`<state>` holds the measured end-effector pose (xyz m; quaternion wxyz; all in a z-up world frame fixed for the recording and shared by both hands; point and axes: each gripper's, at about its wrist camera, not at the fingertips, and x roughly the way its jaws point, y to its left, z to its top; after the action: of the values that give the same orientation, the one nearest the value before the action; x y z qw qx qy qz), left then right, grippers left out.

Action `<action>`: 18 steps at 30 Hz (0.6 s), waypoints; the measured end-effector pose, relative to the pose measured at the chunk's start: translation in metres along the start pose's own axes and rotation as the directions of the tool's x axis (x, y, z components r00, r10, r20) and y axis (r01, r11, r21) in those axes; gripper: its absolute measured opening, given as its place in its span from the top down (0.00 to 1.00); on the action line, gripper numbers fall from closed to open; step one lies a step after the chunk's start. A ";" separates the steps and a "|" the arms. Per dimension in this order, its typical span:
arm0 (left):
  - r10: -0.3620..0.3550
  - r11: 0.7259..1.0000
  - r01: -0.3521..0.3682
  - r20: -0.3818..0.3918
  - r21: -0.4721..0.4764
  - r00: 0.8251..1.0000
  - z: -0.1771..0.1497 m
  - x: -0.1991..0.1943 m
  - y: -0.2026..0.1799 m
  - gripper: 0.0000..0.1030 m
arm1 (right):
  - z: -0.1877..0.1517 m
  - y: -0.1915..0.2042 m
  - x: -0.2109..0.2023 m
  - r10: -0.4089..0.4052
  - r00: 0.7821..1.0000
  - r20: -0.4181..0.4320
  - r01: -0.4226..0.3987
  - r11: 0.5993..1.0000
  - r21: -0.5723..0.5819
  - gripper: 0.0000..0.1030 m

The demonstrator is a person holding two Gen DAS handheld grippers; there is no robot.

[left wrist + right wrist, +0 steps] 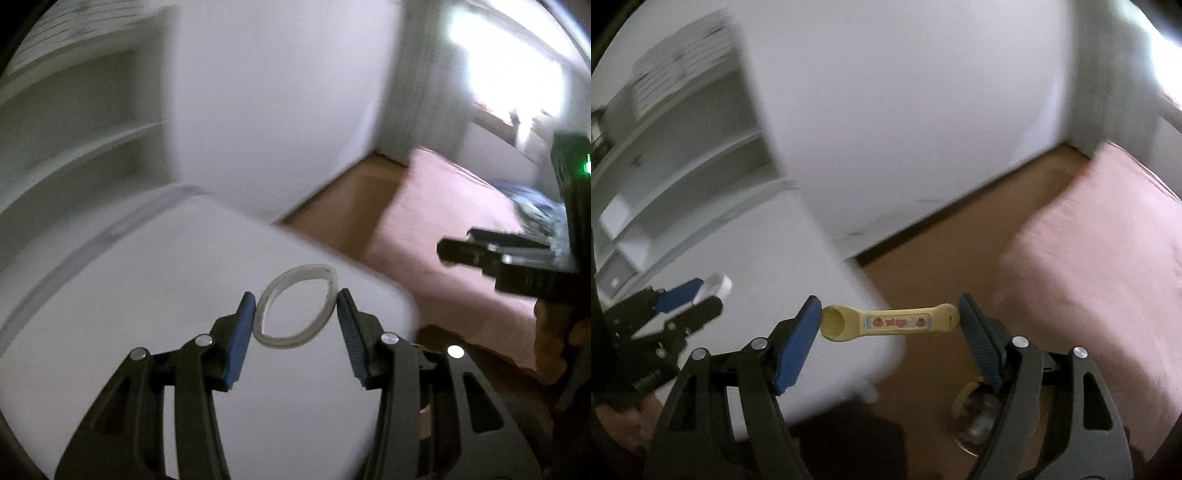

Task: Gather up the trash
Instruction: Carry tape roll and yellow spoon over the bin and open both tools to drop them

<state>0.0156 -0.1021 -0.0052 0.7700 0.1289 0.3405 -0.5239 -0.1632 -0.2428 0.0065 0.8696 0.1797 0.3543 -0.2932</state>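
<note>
Holding two bits of trash at once: left gripper (295, 306) pinches a translucent ring (295, 306) across its width betw. the blue pads, squashed into an oval, above the white table (129, 295). Right gripper (890, 321) clamps a yellow spoon (890, 322) end to end, long axis running straight across the jaws, bowl at the left pad, handle tip at the right (a precarious hold, I'd guess). Spoon hangs over the table edge and brown floor (942, 251), w/ a pink bed (1108, 258) beyond. A round container (975, 421), blurred, sits on the floor just below the right gripper, nearer that arm; prob. the drop spot, can't be sure.
</note>
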 end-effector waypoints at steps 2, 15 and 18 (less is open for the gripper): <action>-0.061 0.997 0.062 -0.015 0.044 0.998 0.005 0.020 -0.037 0.56 | -0.020 -0.049 -0.011 -0.043 0.999 0.003 0.043 0.996 0.075 0.28; -0.231 0.949 0.265 -0.197 0.172 0.953 -0.029 0.137 -0.177 0.56 | -0.125 -0.192 -0.004 -0.149 0.979 -0.137 0.187 0.926 0.328 0.28; -0.229 0.944 0.278 -0.251 0.180 0.941 -0.036 0.167 -0.185 0.56 | -0.139 -0.207 0.008 -0.143 0.972 -0.187 0.201 0.916 0.347 0.28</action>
<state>-0.1276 -0.2796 -0.1127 0.6338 0.2241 0.3819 -0.6343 -0.3617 -0.3321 -0.1163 0.7613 0.3280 0.3759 -0.4141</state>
